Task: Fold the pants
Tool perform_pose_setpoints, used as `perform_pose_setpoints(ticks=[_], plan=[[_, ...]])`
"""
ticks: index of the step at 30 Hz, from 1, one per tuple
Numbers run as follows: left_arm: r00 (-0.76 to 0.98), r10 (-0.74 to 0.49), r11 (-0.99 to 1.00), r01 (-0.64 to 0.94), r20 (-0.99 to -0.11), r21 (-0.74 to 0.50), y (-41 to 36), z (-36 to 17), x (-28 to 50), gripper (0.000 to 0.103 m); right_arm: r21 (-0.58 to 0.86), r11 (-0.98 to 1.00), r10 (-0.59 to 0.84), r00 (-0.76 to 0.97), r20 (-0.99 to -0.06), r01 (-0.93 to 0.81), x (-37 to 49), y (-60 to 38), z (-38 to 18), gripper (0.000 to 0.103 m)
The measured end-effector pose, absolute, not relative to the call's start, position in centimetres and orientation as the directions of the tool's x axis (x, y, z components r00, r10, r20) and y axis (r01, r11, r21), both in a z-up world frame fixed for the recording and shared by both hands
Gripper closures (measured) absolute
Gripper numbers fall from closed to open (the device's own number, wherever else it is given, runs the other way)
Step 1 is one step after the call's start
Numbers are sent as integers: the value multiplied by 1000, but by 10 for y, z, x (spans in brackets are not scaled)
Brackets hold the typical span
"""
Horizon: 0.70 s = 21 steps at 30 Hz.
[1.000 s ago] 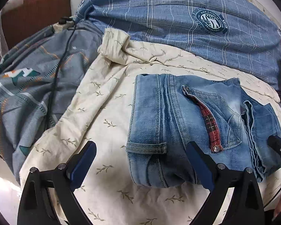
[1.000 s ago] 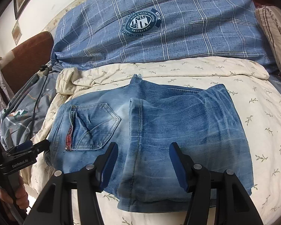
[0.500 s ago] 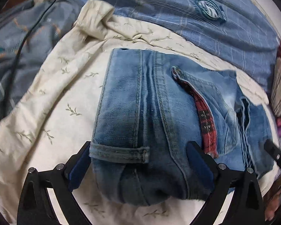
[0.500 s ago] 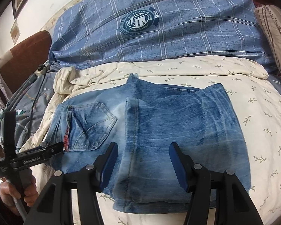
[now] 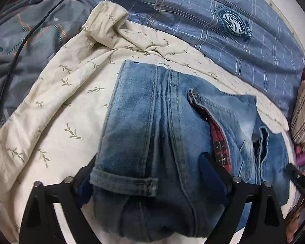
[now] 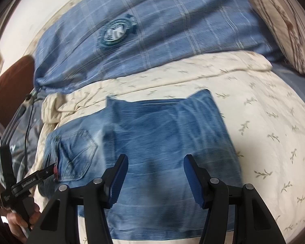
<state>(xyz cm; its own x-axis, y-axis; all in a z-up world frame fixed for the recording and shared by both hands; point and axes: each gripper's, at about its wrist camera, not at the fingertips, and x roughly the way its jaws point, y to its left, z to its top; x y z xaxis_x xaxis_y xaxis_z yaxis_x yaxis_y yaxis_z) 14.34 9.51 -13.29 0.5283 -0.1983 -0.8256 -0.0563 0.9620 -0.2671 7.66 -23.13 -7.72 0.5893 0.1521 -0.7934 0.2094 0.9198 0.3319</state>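
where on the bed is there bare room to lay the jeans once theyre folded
Free: the cream leaf-print sheet right of the folded jeans, toward the striped pillow, and a narrower strip of sheet left of the jeans, before the grey quilt. Crowded: the blue plaid pillow fills the far side, a black cable crosses the quilt, and both tools sit over the near edge.

My right hand-held gripper (image 6: 155,178) hangs over the folded jeans (image 6: 152,148), its blue-padded fingers (image 6: 119,180) spread apart with nothing pinched between them. The jeans lie flat on the cream leaf-print bedspread (image 6: 270,142), back pocket (image 6: 79,154) toward the left. At the far left my left hand-held gripper (image 6: 50,169) reaches the waist end by the pocket, my left hand (image 6: 20,221) on its handle. A blue checked pillow (image 6: 152,30) lies behind, blurred.
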Motion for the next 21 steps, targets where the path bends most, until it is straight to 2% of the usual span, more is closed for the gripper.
perform_pose_setpoints(ticks=[1, 5, 6, 8, 9, 10, 12, 13, 14, 15, 16, 18, 21], plan=[[525, -199, 961, -61, -828, -270, 94, -134, 145, 2, 348, 908, 157, 583, -797, 231, 77, -238, -79, 43], [517, -189, 960, -79, -835, -267, 89, -129, 146, 4, 466, 836, 242, 566, -788, 290, 77, -261, -91, 43], [522, -187, 962, -74, -832, -262, 88, -127, 145, 12, 491, 817, 260, 566, -782, 302, 77, -265, -93, 43], [527, -154, 975, -55, -836, -215, 82, -125, 143, 20, 530, 784, 287, 570, -770, 322, 76, -274, -95, 43], [539, -134, 983, -34, -831, -181, 78, -122, 142, 30, 539, 776, 291, 573, -766, 328, 75, -275, -96, 43], [555, -113, 988, -27, -824, -154, 75, -119, 140, 48, 543, 772, 290, 576, -764, 332, 75, -277, -96, 43], [576, -95, 992, -15, -812, -127, 73, -112, 138, 64, 540, 773, 284, 580, -763, 332, 74, -278, -94, 43], [579, -111, 990, -8, -808, -142, 73, -109, 138, 66, 538, 774, 281, 581, -764, 332, 74, -278, -94, 43], [580, -112, 990, -8, -807, -142, 73, -108, 138, 65, 537, 775, 280, 581, -764, 333, 74, -278, -94, 43], [573, -107, 991, -9, -813, -137, 73, -110, 140, 61, 538, 773, 281, 581, -764, 335, 74, -278, -94, 43], [556, -108, 990, -14, -824, -139, 75, -114, 142, 44, 541, 771, 283, 580, -764, 337, 75, -279, -94, 43], [541, -118, 984, -48, -833, -170, 83, -123, 145, 23, 545, 767, 284, 583, -761, 339, 73, -282, -94, 43], [542, -193, 958, -77, -818, -277, 98, -130, 142, 22, 544, 766, 278, 585, -762, 344, 73, -285, -95, 43]])
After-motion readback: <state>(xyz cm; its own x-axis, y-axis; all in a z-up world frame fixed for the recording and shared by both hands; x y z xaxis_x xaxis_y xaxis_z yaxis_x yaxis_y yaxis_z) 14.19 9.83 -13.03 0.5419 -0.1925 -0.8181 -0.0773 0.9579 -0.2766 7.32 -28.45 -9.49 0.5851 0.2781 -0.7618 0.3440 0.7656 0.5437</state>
